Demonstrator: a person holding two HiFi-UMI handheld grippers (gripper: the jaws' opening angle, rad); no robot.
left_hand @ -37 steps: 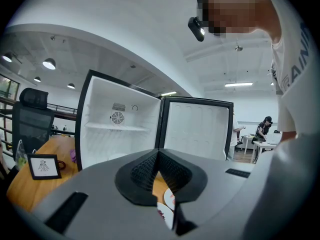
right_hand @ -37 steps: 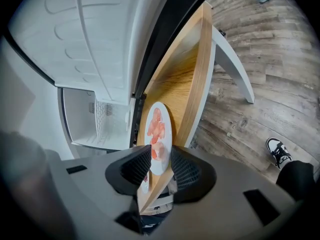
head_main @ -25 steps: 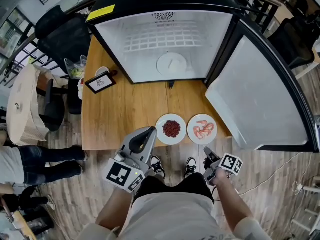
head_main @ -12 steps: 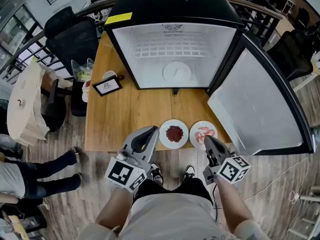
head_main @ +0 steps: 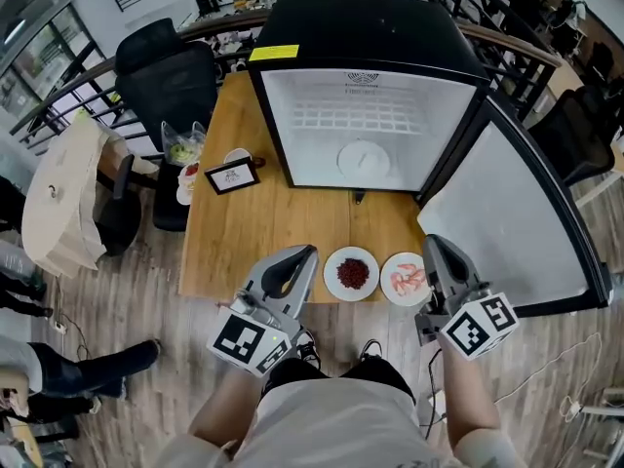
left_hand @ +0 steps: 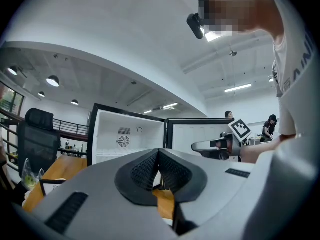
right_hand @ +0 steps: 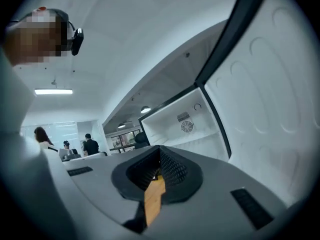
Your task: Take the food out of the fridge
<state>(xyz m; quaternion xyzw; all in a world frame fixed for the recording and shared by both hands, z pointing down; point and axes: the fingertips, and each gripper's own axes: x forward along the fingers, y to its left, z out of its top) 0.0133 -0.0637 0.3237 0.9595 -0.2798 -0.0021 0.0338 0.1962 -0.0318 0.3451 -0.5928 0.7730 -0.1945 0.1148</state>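
Note:
A black fridge [head_main: 366,37] stands open on the wooden table [head_main: 244,227], with a white plate [head_main: 363,157] on its floor. Near the table's front edge sit a plate of red beans [head_main: 352,273] and a plate of shrimp [head_main: 403,280]. My left gripper [head_main: 304,253] is shut and empty, just left of the bean plate. My right gripper [head_main: 434,242] is shut and empty, just right of the shrimp plate. In the left gripper view the left gripper [left_hand: 158,151] faces the fridge [left_hand: 125,134]. The right gripper [right_hand: 159,149] also points at the fridge [right_hand: 185,124].
The fridge door [head_main: 502,227] swings wide open at the right, close to my right gripper. A framed sign [head_main: 232,175], a small cup and a bag of greens [head_main: 181,149] sit at the table's left. Black chairs [head_main: 171,71] stand behind.
My right gripper has risen from below the table edge to beside the shrimp plate, rolling as it came. The left gripper has lifted a little. The view has shifted toward the fridge.

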